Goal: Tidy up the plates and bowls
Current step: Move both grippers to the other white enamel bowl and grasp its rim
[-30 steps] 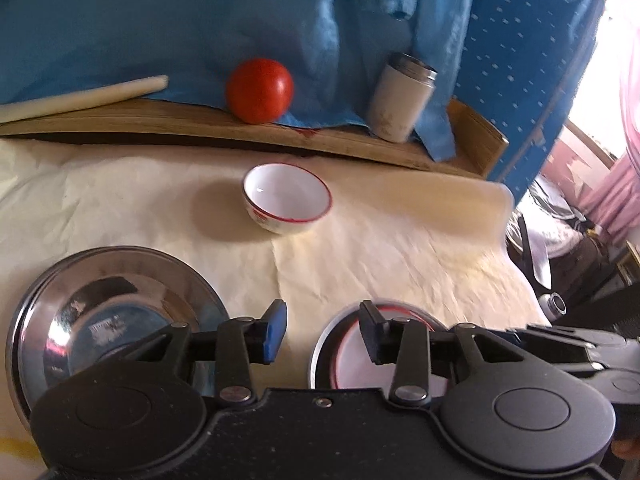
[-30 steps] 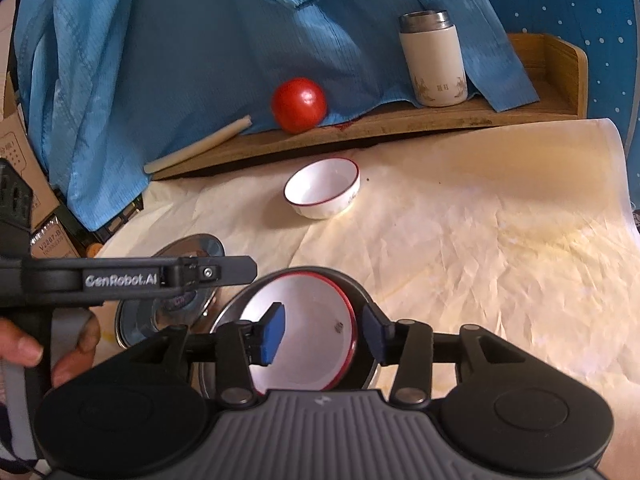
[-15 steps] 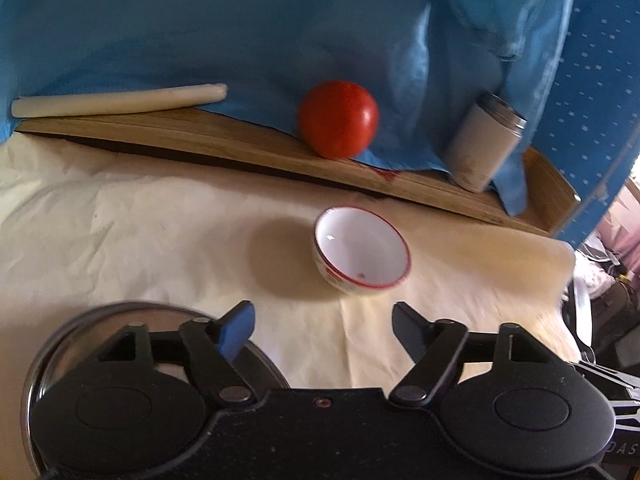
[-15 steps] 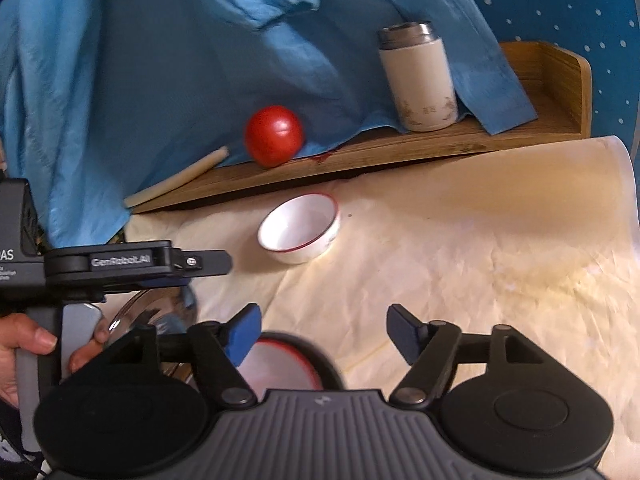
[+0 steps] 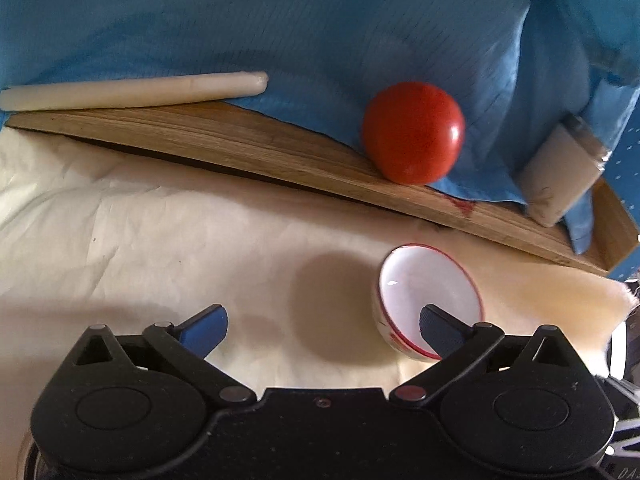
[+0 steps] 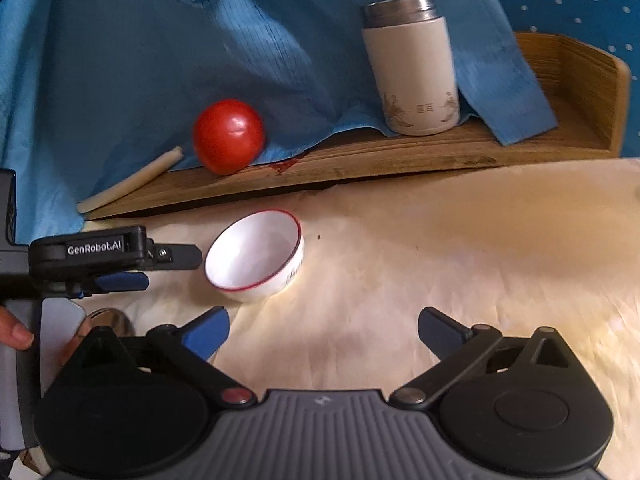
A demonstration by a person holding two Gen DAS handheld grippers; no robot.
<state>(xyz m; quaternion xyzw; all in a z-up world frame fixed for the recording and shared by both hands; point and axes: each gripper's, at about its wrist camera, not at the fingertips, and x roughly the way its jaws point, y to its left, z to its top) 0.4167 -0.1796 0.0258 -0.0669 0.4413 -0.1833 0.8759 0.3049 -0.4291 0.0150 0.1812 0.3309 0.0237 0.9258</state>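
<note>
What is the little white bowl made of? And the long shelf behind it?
The white bowl looks like glazed ceramic, or maybe melamine: smooth, shiny white with a thin red rim line. The shelf looks like unpainted wood: brown, matte, with layered grain lines along its edge.

The right tool (image 6: 323, 334) hangs with its blue-tipped fingers (image 6: 208, 330) spread wide over the cream paper-covered surface (image 6: 460, 264), nothing between them. At 11 o'clock sits a white bowl (image 6: 256, 256) with a red rim (tilted slightly). The left tool (image 6: 120, 268) reaches in at 9 o'clock, just beside the bowl. On the wooden shelf (image 6: 400, 156) at 12 o'clock rest a red ball (image 6: 228, 136) and a cream flask (image 6: 412, 68).
</note>
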